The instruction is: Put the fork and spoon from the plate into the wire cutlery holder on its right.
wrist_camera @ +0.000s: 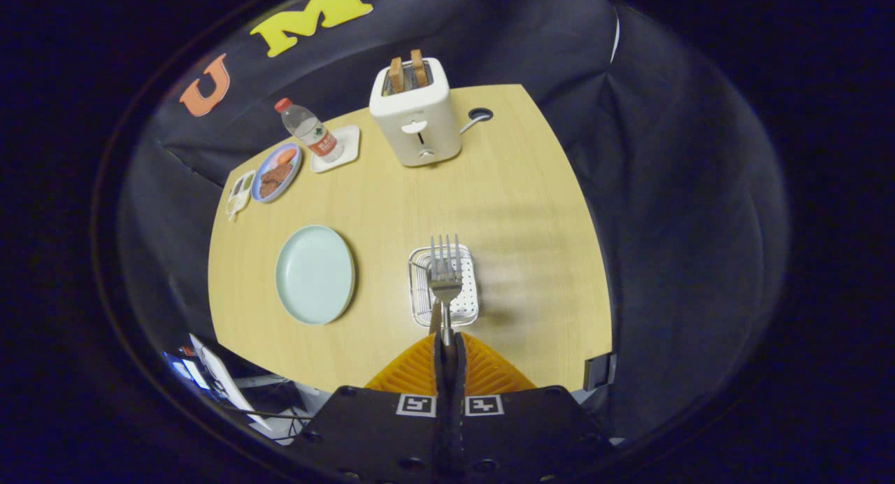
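Note:
My gripper (447, 343) is shut on the handle of a silver fork (445, 271), its orange ribbed fingers (409, 375) pressed together around it. The fork's tines point away from me and it hangs high over the wire cutlery holder (468, 305), a small square basket with a white perforated base standing on the wooden table. A thin grey sliver (435, 319) lies beside the fork's handle; I cannot tell what it is. Left of the holder sits the pale green plate (314, 274), with nothing on it.
A white toaster (416, 117) with two bread slices stands at the table's far side beside a cable hole (480, 113). Far left are a water bottle (310, 129) on a white coaster, a blue plate of food (276, 173) and a small white tray (240, 192).

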